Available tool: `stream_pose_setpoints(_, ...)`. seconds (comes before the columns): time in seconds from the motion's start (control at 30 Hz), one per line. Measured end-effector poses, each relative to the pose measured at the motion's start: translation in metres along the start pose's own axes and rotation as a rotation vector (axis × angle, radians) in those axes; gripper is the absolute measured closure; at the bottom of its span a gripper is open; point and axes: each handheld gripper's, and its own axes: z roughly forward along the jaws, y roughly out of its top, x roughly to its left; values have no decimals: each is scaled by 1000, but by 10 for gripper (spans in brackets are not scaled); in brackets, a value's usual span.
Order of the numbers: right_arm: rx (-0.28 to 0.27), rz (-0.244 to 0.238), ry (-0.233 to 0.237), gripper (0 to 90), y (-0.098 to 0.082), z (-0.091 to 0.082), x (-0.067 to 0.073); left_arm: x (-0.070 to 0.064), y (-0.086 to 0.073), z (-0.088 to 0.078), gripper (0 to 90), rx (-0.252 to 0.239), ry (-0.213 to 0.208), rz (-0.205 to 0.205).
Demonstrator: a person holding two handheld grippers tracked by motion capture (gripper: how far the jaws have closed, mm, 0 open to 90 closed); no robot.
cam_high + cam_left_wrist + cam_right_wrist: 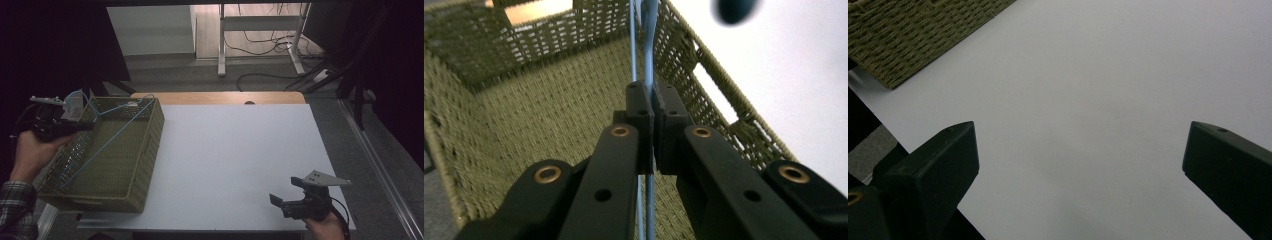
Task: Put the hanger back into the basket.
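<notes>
Cable, thin and blue, sits clamped between the pads of my left hand-held gripper, its strands running down into the woven green basket at the left of the white surface. I judge the step in hand to be laying the cable into the basket; next I should lower it toward the basket floor and let go once the loops lie inside the rim. My right hand-held gripper rests wide and empty over the surface, well apart. I can read no brand, label or writing anywhere.
</notes>
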Motion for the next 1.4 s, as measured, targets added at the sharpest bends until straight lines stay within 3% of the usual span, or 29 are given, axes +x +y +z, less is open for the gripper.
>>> stream_pose_setpoints(0.17, 5, -4, -2, 12, 0, 1, 0, 10, -16, 9, 882, -14, -25, -18)
stream_pose_setpoints(0.43, 11, -3, -7, 13, -1, 2, 0, 15, -36, 21, 881, 11, -32, -29)
stream_pose_setpoints(0.63, 18, -9, -2, 13, -1, 3, 1, 21, -47, 43, 880, 41, -39, -60)
stream_pose_setpoints(0.8, 22, -7, -5, 13, -2, 4, 0, 25, -54, 56, 876, 60, -15, -89)
stream_pose_setpoints(0.87, 20, -8, -6, 13, -2, 4, 0, 25, -56, 55, 858, 46, 19, -93)
stream_pose_setpoints(1.0, 18, -7, -7, 13, -2, 3, -1, 24, -55, 42, 595, -23, 68, -115)
stream_pose_setpoints(1.13, 15, -8, -9, 13, -2, 3, -1, 13, -56, 31, 390, -80, 33, -98)
stream_pose_setpoints(1.4, -1, -32, -35, 13, -1, 0, -1, -33, -53, 23, 162, -138, -40, -32)
